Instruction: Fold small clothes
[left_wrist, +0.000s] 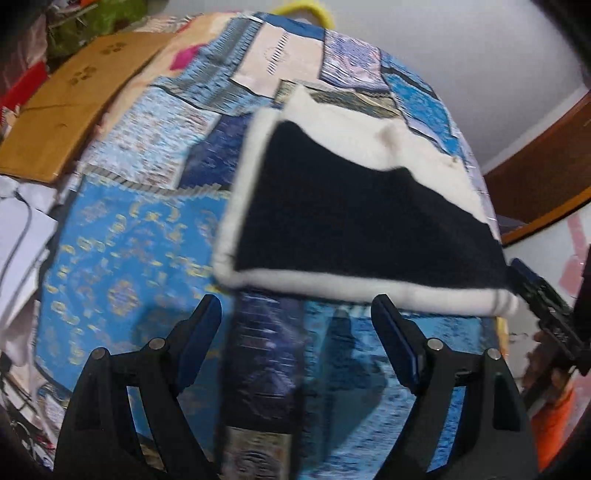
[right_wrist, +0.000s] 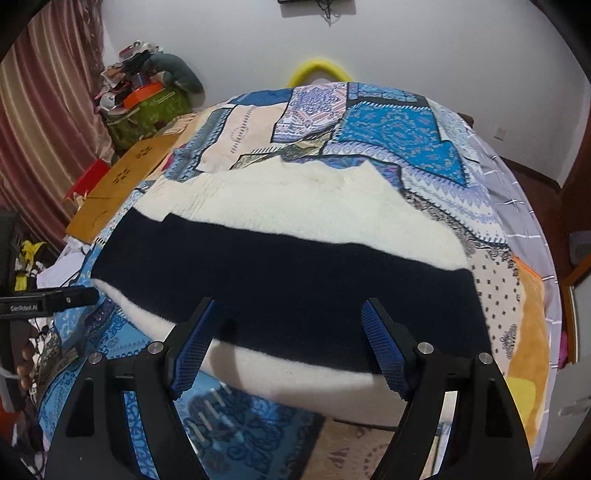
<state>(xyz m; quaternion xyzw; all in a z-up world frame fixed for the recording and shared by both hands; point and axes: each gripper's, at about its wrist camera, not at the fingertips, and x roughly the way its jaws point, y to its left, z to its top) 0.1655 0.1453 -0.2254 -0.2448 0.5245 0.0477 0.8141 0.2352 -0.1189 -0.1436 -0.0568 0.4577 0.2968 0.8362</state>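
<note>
A fuzzy white garment with a wide black band lies flat on the blue patchwork bedspread. In the right wrist view the same garment fills the middle. My left gripper is open and empty, just short of the garment's near white edge. My right gripper is open and empty, hovering over the black band near the garment's front edge. The right gripper's black body shows at the right edge of the left wrist view. The left gripper shows at the left edge of the right wrist view.
A tan cardboard box lies on the bed's left side. Green bag and clutter stand by the curtain. White papers lie at the left. A yellow hoop stands behind the bed. A wooden door frame is at the right.
</note>
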